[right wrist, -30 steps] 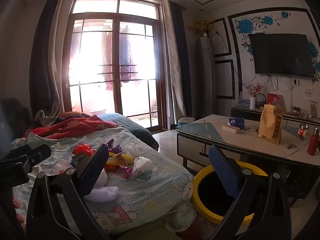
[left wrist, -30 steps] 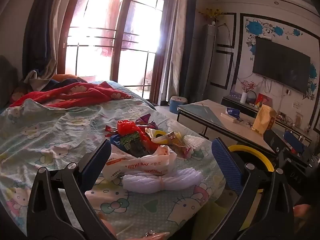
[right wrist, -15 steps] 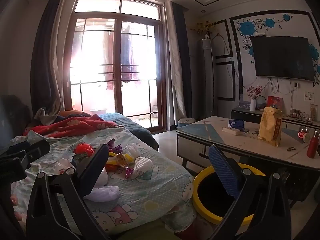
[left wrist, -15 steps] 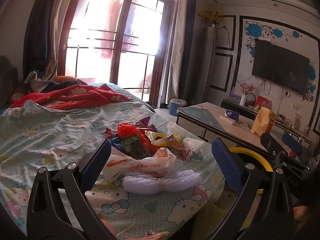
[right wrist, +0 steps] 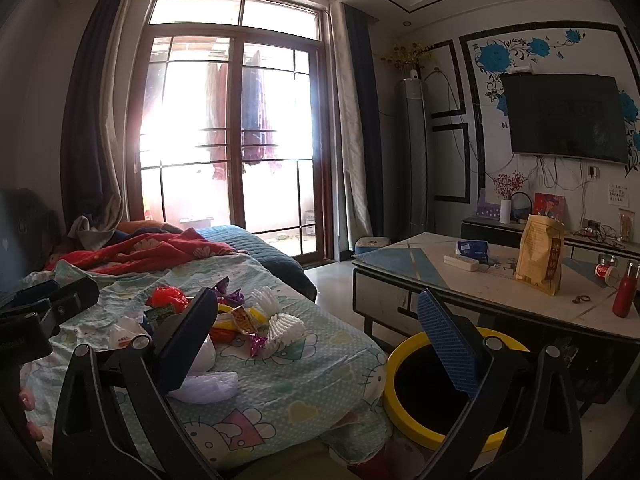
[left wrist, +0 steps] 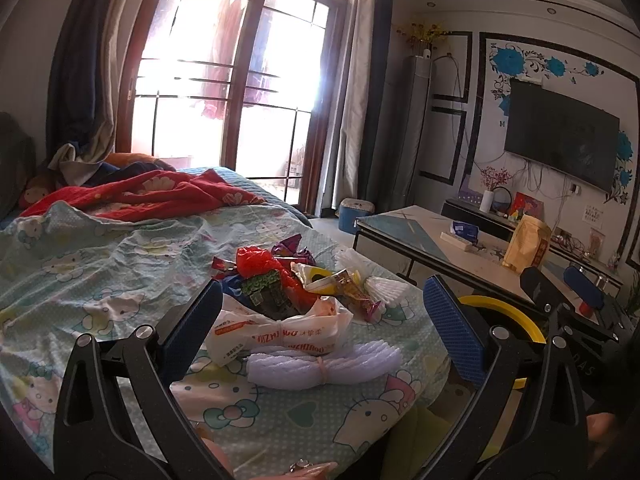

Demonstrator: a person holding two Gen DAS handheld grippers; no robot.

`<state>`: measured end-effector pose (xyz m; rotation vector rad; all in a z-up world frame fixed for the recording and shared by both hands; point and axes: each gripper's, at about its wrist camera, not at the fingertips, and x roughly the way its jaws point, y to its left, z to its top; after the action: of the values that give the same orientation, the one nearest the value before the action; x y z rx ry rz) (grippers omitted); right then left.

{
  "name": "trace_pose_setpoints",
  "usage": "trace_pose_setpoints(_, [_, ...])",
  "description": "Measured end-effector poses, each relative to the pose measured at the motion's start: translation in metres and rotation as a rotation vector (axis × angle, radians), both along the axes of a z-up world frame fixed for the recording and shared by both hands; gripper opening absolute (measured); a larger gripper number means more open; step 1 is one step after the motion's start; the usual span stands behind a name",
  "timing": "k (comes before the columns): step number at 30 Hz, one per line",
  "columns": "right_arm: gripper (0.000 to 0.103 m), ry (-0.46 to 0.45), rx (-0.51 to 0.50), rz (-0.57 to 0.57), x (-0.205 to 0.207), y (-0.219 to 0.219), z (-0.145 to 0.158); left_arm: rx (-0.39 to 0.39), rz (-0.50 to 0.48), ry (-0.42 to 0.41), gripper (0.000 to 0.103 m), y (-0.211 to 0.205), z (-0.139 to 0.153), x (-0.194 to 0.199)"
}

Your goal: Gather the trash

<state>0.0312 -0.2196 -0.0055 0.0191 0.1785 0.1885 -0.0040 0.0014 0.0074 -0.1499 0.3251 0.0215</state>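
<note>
The left gripper [left wrist: 320,320] is held spread and empty above a heap of wrappers [left wrist: 296,292] and white foam netting [left wrist: 324,364] on the bedsheet [left wrist: 100,280]. The right gripper [right wrist: 316,328] is likewise spread, near the yellow-rimmed bin [right wrist: 404,416].

Yellow-rimmed bin [left wrist: 505,322] mostly hidden behind gripper finger – wrapper print [left wrist: 280,336] unreadable – bin's near rim [right wrist: 420,420] partly blocked.

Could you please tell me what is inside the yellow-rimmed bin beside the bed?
The yellow-rimmed bin shows only a dark interior, with no trash visible in it. The right tongs cover part of its opening, and the bottom is too dark to judge.
</note>
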Motion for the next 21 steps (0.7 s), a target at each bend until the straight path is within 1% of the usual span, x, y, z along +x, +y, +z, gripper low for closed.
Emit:
trace_pose_setpoints(10, [0.097,0.003,-0.001,-0.002,-0.002,0.001,0.002,0.000,-0.003,0.006,0.092,0.002,0.005,0.003])
trace_pose_setpoints(11, [0.097,0.002,-0.001,-0.001,-0.001,0.001,0.002,0.000,0.000,0.000,0.092,0.000,-0.001,0.000])
trace_pose_setpoints(13, [0.097,0.004,-0.002,0.002,-0.002,0.001,0.003,0.001,0.000,0.000,0.092,0.000,0.000,0.000])
trace_pose_setpoints(18, [0.097,0.007,-0.001,0.004,0.000,0.001,0.000,-0.002,0.002,0.003,0.092,0.001,-0.002,0.000])
trace_pose_setpoints(21, [0.097,0.009,0.002,0.018,0.002,0.002,-0.008,-0.004,0.004,0.005,0.092,0.003,-0.003,0.001])
